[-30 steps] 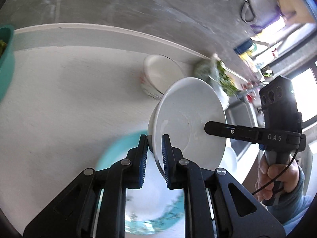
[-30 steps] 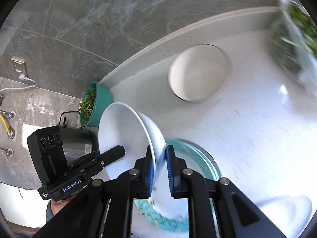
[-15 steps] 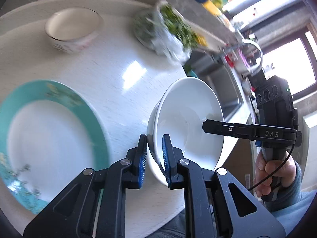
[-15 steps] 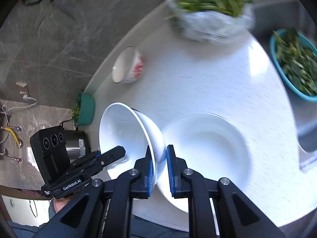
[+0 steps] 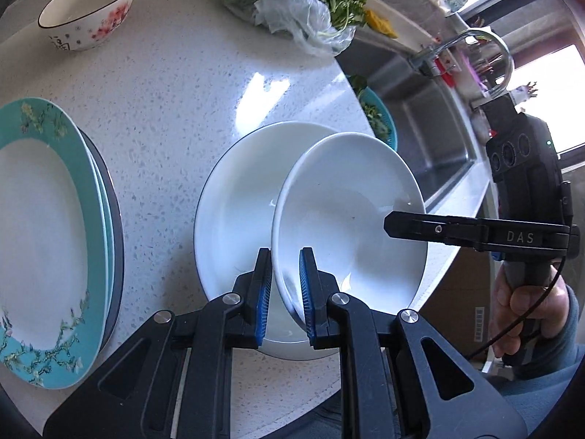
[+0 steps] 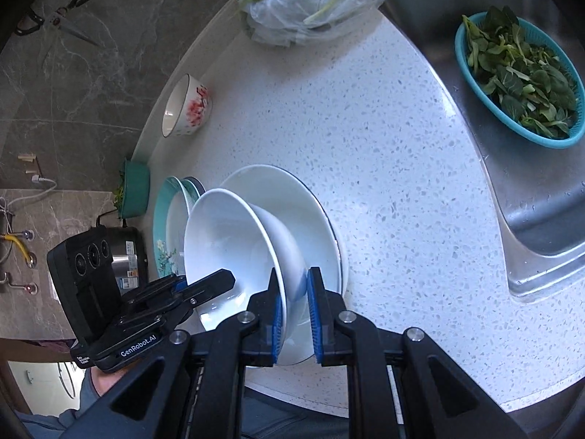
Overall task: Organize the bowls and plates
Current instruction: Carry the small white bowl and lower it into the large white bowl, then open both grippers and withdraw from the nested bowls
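Observation:
Both grippers hold one white bowl (image 5: 351,212) by opposite rims, tilted just above a wide white plate (image 5: 234,212) on the speckled counter. My left gripper (image 5: 285,256) is shut on the near rim. In the right wrist view my right gripper (image 6: 294,274) is shut on the other rim of the bowl (image 6: 226,234), over the same plate (image 6: 314,197). A stack of teal-rimmed plates (image 5: 44,219) lies to the left. A floral bowl (image 5: 87,14) stands at the far back.
A bag of greens (image 6: 307,0) sits at the back of the counter. A teal basket of leaves (image 6: 519,80) rests in the steel sink (image 6: 548,219) on the right. A teal bowl (image 6: 135,190) and a cooker (image 6: 124,252) stand far left.
Both grippers carried the white bowl rightward, from over the teal plates to above the white plate, and sank a little. The grips have not changed.

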Motion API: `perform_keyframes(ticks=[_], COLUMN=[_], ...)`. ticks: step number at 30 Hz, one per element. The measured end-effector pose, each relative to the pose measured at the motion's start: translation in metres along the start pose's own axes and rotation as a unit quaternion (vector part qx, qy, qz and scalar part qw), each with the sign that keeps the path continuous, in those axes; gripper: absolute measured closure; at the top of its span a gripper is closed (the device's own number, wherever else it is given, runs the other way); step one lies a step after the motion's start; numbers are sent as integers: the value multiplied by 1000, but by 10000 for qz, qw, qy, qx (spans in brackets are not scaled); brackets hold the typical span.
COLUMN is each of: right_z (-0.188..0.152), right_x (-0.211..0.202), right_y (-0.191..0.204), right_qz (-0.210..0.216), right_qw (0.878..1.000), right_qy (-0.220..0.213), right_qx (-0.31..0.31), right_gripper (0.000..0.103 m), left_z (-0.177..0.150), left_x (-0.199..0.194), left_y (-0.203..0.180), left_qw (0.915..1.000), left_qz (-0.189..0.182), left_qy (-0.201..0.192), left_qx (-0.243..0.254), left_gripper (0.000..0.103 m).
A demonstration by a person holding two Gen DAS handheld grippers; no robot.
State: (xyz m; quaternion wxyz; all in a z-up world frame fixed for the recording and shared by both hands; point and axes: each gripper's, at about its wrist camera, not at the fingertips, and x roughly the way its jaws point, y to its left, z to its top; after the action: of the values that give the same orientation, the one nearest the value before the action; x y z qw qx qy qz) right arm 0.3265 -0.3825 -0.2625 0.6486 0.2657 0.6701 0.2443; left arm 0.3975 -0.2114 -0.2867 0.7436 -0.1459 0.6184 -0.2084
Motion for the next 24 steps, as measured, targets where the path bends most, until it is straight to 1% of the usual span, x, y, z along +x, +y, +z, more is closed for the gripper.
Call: perform_keyframes(ticks=[1,5,8,12,16,18,24], right_z=[0,0,1,-3,-10,-12,-12], right_x=[2,6,9,14,23,25,24], right_y=[0,4,10,20,37,40,37], right_qz=[-19,-107,-284,-703,-1324,-1499,-1561], right_qw=[10000,9997,9988,9943,9815,9766,9755], right_qy=[24,61,51,34,-13,-37,-76], right_qx=[-34,-214,-405,-799,-1385,-1540,-1546], right_gripper=[87,87,87,88,88,88,89], left_z=[5,0,4,8,15,16,17], left_x=[4,12,17,19,22,21,20], left_y=[0,2,4,6,3,4,5], left_qw=[10000,9998,9996,9992,9988,9987,9985], left_qz=[28,193,266,389,486,503,532], left_qy=[3,1,-29,-49,-33,-24,-15], left_qx=[-20,-63,-83,-18,59,68,102], left_gripper=[89,89,89,89,89,89,88])
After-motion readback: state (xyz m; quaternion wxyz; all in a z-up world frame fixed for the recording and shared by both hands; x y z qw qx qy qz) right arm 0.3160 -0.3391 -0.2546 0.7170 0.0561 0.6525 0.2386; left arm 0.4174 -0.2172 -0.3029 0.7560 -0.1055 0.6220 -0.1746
